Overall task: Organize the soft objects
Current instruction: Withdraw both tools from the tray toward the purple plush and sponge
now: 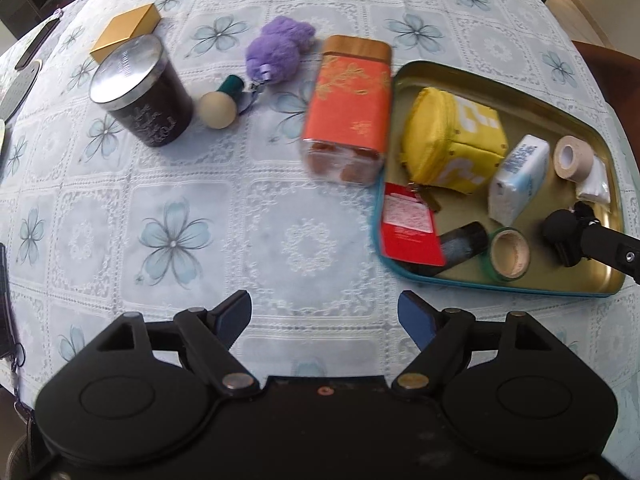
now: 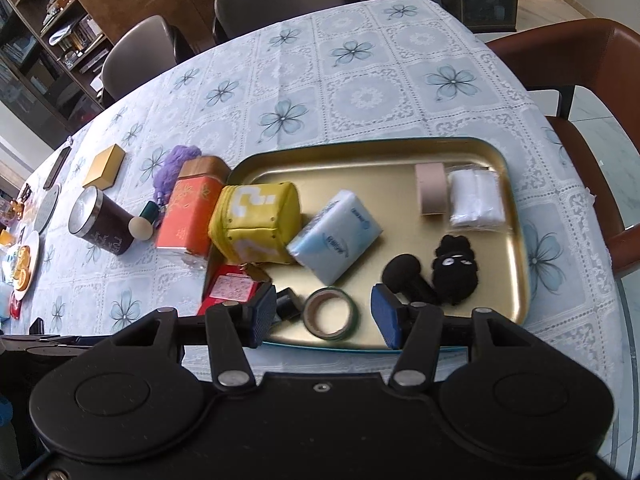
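Note:
A gold tray (image 1: pixel 500 284) (image 2: pixel 360 152) with a teal rim holds a yellow question-mark pouch (image 1: pixel 452 136) (image 2: pixel 256 224), a pale blue tissue pack (image 1: pixel 518 176) (image 2: pixel 336 240) and a black fuzzy plush (image 2: pixel 454 272). A purple plush (image 1: pixel 276 48) (image 2: pixel 176 168) lies on the tablecloth left of the tray, behind an orange tin (image 1: pixel 348 108) (image 2: pixel 188 208). My left gripper (image 1: pixel 324 312) hovers open over bare cloth, left of the tray, holding nothing. My right gripper (image 2: pixel 324 312) stands open over the tray's near edge, holding nothing, with a green tape roll (image 2: pixel 328 314) just ahead of it.
The tray also holds a beige tape roll (image 2: pixel 430 194), a white packet (image 2: pixel 476 200), a red card (image 2: pixel 230 292) and a black round-headed item (image 2: pixel 400 270). A dark candle jar (image 1: pixel 140 92), a gold box (image 1: pixel 126 30) and a wooden knob (image 1: pixel 218 110) stand left. Chairs ring the table.

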{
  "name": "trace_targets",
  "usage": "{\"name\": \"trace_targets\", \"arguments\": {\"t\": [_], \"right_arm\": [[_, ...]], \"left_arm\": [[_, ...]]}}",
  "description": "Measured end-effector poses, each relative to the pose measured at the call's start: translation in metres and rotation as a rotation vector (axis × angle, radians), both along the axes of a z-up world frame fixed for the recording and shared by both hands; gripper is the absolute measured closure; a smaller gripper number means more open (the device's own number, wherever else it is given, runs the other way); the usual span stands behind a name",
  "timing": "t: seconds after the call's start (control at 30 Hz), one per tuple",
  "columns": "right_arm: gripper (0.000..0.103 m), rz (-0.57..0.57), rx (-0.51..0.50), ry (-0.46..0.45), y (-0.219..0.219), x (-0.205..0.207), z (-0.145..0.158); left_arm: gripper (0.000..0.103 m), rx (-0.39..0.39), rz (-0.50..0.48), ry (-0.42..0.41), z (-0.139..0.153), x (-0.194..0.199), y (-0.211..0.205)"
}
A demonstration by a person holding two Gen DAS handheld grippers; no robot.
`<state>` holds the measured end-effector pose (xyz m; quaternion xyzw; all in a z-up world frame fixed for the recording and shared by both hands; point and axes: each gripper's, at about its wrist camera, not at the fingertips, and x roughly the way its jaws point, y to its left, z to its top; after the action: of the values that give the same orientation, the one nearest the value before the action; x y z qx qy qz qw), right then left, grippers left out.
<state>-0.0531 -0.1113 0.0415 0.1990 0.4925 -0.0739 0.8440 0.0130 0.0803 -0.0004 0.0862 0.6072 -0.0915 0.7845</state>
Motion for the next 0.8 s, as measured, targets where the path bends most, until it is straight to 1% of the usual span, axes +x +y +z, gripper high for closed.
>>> {"name": "trace_targets", "arguments": {"t": [0.13,0.3,0.47,0.67,0.8], "right_arm": [[0.050,0.004,-0.004,0.013,0.027,0.011,0.000],[0.050,0.041,-0.009,0.024,0.068,0.028,0.000],[0.050,0.083,-0.009,0.030,0.106,0.051,-0.001],[0.050,0.107,-0.016,0.029,0.137,0.093,-0.005],[0.050,0.105,0.001,0.028,0.144,0.127,-0.007]], "left_arm": [[0.024,0.001,0.017,0.006,-0.001,0.011,0.035],[0.024,0.020,0.049,0.001,-0.002,0.028,0.081],[0.023,0.028,0.091,0.013,-0.007,0.045,0.126],[0.023,0.045,0.106,0.024,-0.012,0.061,0.166],[0.023,0.059,0.104,0.017,-0.013,0.070,0.182]]}}
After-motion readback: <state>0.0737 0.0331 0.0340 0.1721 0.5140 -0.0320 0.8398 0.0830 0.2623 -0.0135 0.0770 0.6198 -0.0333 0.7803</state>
